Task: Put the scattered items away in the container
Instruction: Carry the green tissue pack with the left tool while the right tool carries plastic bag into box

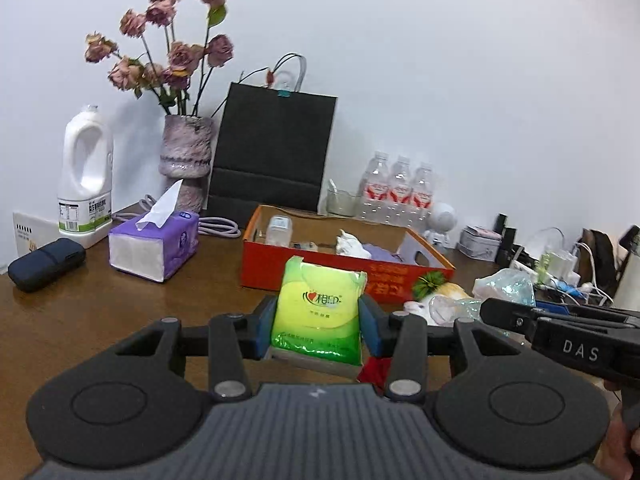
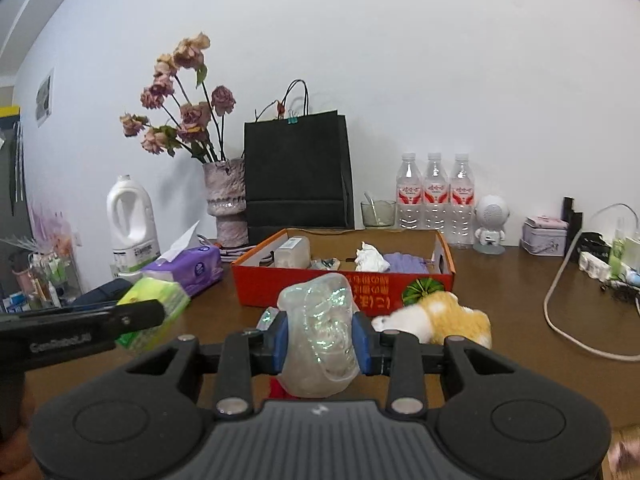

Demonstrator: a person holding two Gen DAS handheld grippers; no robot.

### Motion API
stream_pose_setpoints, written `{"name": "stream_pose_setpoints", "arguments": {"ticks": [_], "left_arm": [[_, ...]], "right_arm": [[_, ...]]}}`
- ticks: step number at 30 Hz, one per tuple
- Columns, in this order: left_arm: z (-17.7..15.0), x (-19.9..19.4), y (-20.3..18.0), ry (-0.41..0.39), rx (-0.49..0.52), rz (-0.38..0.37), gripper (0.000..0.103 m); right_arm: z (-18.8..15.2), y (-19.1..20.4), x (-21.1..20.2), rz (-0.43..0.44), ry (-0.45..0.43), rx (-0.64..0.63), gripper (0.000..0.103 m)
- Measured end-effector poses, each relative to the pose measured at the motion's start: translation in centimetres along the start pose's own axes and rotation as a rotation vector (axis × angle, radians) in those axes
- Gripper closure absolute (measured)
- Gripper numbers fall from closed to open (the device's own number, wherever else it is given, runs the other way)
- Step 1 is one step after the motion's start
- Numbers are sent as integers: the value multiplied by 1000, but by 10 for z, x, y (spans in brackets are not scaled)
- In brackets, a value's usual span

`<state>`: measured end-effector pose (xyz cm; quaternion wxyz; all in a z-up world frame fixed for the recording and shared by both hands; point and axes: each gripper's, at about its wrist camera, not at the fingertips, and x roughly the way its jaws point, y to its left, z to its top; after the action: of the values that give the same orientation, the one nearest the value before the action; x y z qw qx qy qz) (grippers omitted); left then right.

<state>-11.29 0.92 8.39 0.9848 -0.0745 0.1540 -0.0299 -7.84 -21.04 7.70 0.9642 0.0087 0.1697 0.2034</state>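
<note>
Brown table (image 2: 520,300), wall behind; cluttered at back w/ black paper bag (image 2: 298,172), vase of dried roses (image 2: 224,196), white jug (image 2: 132,224), three water bottles (image 2: 436,196).

Red cardboard box (image 2: 344,292) (the container) at centre, open-topped, partly filled: clear plastic tub, crumpled white tissue, purple fabric inside.

Left gripper (image 1: 318,312) clamped on green tissue pack (image 1: 320,304), held upright, near side of box, apart from its front wall. Right gripper (image 2: 320,328) clamped on crinkled clear plastic wrap (image 2: 320,328), likewise just short of box.

Left on table near box front: yellow-and-white plush toy (image 2: 440,320); small red item (image 1: 374,372) under the grippers, identity unclear, poss. cloth.

Risks, as judged: both loads heading for same opening side by side, so grippers could knock together or catch the front wall if carried too low; slippery wrap could squeeze out of the pads; pack, gripped at its sides only, could tilt and land outside the rim if released early.
</note>
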Motion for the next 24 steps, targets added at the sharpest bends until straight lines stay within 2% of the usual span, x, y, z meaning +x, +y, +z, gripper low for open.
{"name": "stream_pose_setpoints", "arguments": {"ticks": [6,14,20,24], "left_arm": [[-19,-30,-19,-38,8,21,58],[-29,-48,-23,-88,22,42,58],[-26,-34,-16,-109,17,59,58],[-14,-6,-14,-93,10,53,58]], "right_arm": [[-24,0,-37,-16,-30,-19,70],[-34,-1,-39,-40,-68,26,70],[-37,-1,-30,-55,-89,9,70],[-21,-4,-7,-56,-83,-1,70]]}}
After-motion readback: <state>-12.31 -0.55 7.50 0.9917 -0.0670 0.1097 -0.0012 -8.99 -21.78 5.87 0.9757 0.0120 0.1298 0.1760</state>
